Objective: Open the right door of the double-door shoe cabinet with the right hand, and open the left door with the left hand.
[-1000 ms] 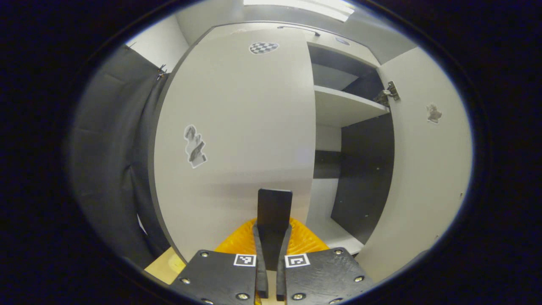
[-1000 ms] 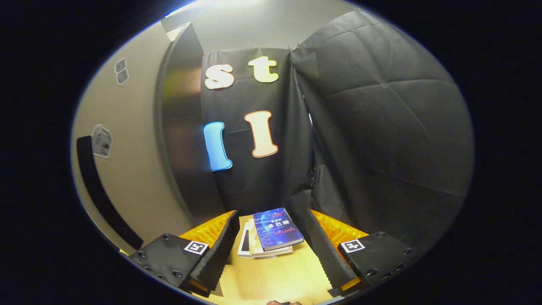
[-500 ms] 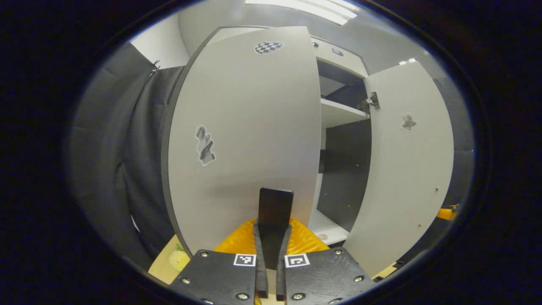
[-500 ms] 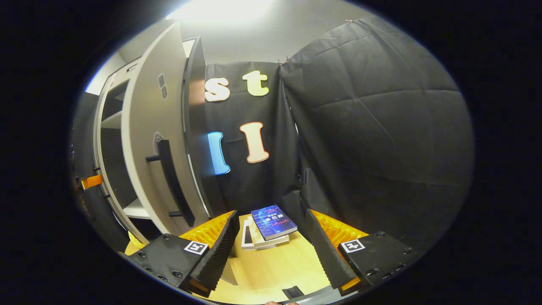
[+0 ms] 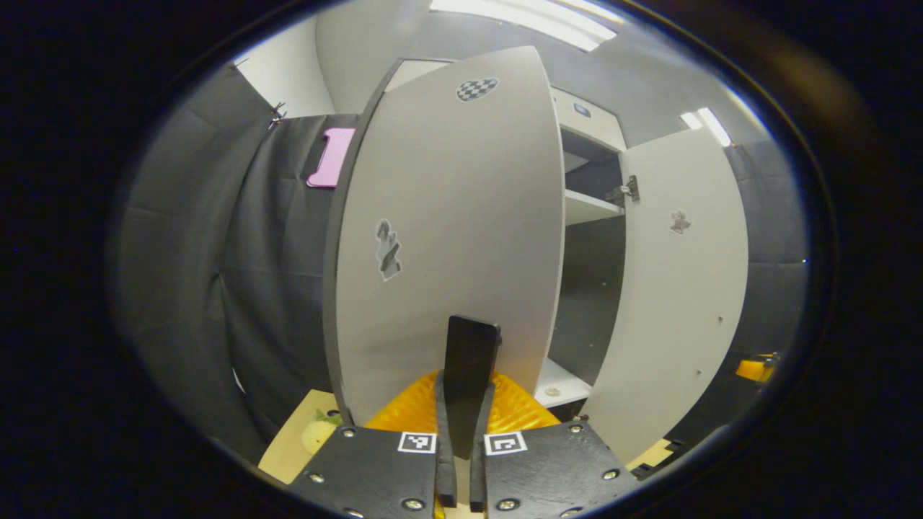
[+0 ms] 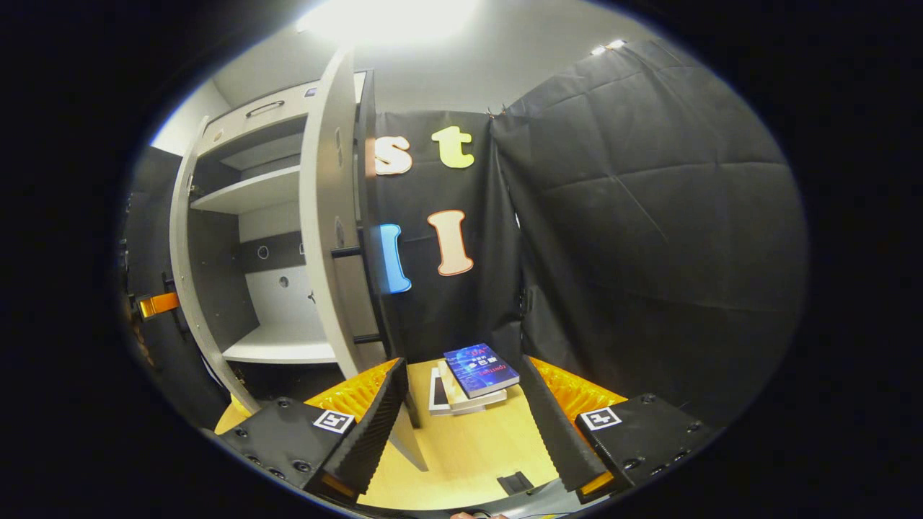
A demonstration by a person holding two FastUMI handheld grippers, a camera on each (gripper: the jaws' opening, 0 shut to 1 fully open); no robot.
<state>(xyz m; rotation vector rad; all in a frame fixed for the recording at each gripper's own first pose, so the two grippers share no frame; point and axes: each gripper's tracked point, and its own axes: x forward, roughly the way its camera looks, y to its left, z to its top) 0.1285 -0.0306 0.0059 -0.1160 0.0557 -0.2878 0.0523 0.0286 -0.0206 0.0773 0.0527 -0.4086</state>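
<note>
The left gripper (image 5: 461,404) has its jaws closed tight on a black handle (image 5: 470,360). The right gripper (image 6: 461,425) is spread wide, level, holding nothing.

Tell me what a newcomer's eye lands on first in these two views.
In the left gripper view, the left door looms straight ahead, its handle clamped in the left hand-held gripper. Beside it the right door stands swung wide, baring the shelves. In the right gripper view, a stack of books lies on the wooden floor beyond the open right hand-held gripper.
</note>
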